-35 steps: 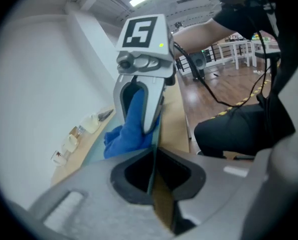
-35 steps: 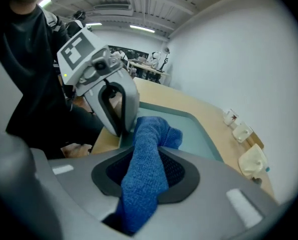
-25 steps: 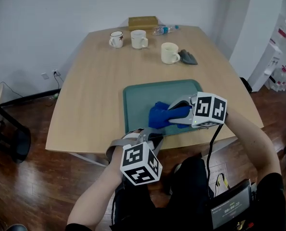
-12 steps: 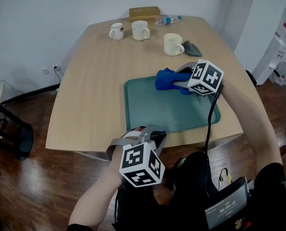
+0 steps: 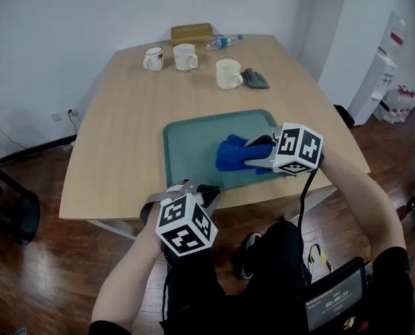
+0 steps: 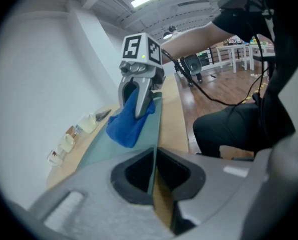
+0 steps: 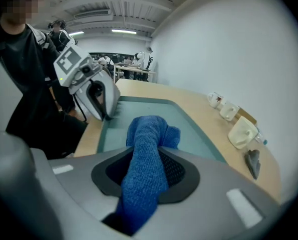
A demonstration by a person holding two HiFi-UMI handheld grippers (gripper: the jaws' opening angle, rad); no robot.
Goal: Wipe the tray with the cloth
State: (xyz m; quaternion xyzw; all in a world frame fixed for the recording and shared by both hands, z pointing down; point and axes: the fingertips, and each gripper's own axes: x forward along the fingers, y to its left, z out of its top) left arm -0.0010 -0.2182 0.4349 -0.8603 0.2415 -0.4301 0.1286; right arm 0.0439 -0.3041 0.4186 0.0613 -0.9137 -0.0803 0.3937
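Now, I see wooden surface (image 5: 123,138) carrying green tray (image 5: 186,145), its long axis running left-right across head view, near long side by surface's near edge. Blue cloth (image 5: 231,152) sits on tray's right half, drawn out lengthwise, free end pointing left. Right hand-held gripper (image 7: 143,169) clamped on cloth. Left hand-held gripper (image 6: 154,174) pinches tray's near rim, jaws narrow.

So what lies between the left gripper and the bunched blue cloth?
Just bare floor of the teal plastic tray, seen in the head view.
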